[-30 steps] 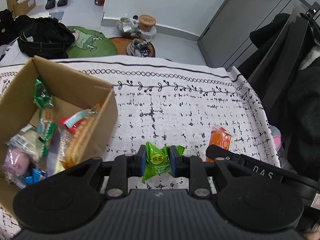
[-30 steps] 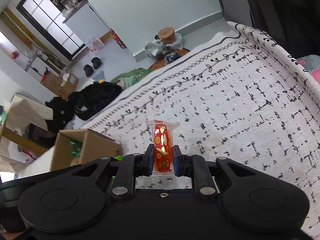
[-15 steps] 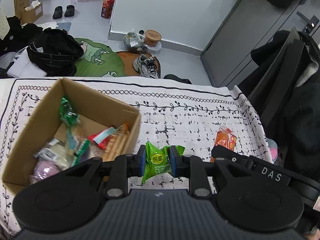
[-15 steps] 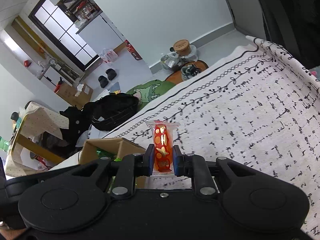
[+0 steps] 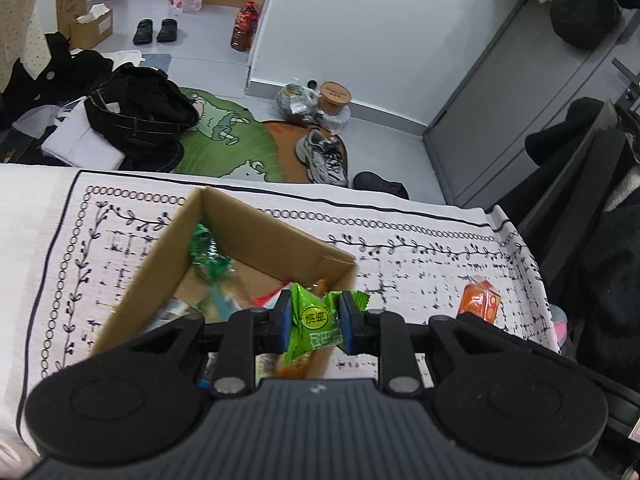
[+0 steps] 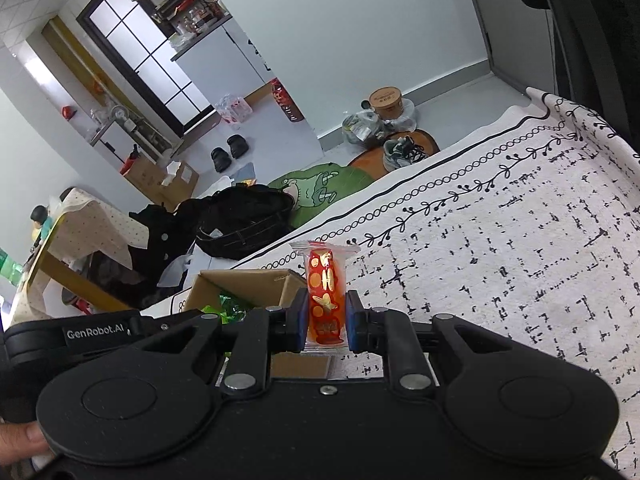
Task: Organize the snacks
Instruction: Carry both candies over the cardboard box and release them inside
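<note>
My left gripper (image 5: 314,322) is shut on a green snack packet (image 5: 314,320), held above the right front part of the open cardboard box (image 5: 256,236). Several wrapped snacks lie inside that box, among them a green foil one (image 5: 206,256). My right gripper (image 6: 326,320) is shut on a red and gold snack packet (image 6: 323,292), raised over the tablecloth just right of the cardboard box (image 6: 244,284). In the left wrist view the same red packet (image 5: 480,302) shows at the right, above the right gripper's black body.
The box stands on a white cloth with a black pattern (image 5: 420,264) over the table; its far edge drops to the floor. Beyond lie a black bag (image 5: 140,112), a green mat (image 5: 224,140) and a sneaker (image 5: 324,156). Dark clothing (image 5: 592,208) hangs at the right.
Both grippers have risen and moved left toward the box, each keeping its packet. The green packet now hangs over the box's right corner instead of over the cloth beside it.
</note>
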A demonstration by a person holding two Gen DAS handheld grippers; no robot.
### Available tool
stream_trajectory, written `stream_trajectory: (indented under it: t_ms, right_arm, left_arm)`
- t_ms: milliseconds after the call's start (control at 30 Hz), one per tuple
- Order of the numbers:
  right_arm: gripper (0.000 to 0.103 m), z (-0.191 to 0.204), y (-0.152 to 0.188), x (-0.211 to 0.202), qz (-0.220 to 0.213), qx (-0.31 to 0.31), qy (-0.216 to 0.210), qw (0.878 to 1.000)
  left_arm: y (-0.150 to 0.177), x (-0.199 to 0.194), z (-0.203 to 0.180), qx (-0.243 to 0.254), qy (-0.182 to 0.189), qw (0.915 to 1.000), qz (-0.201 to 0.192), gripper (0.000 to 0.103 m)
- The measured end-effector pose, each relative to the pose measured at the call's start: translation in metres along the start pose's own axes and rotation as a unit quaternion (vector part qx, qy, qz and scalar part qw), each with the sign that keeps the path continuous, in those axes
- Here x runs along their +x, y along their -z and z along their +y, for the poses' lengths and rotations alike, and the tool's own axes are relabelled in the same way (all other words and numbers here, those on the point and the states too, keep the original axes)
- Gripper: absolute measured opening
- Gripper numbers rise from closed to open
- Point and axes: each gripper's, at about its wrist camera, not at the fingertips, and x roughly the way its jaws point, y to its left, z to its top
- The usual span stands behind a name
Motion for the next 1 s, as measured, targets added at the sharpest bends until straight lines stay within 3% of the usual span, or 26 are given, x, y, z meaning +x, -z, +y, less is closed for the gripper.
stream_trajectory:
  t_ms: [467, 600, 900, 1000]
  right_arm:
    - [0.018, 0.028, 0.007, 0.019, 0.011, -0.018, -0.009, 1.000]
    - [0.018, 0.036, 0.006, 0.027, 0.017, -0.020, -0.014, 1.000]
    - [0.019, 0.057, 0.005, 0.042, 0.024, -0.038, -0.034, 0.998]
    - [0.029, 0.064, 0.004, 0.043, 0.012, -0.032, -0.058, 0.998]
  left_arm:
    - [-0.009, 0.004, 0.051, -0.041, -0.030, 0.9986, -0.011, 0.025]
    - [-0.012, 0.007, 0.055, -0.025, -0.042, 0.9988, -0.012, 0.027]
    - [-0.015, 0.010, 0.075, -0.045, -0.022, 0.9987, 0.006, 0.039]
    - [-0.016, 0.009, 0.078, -0.047, -0.017, 0.9987, 0.009, 0.041]
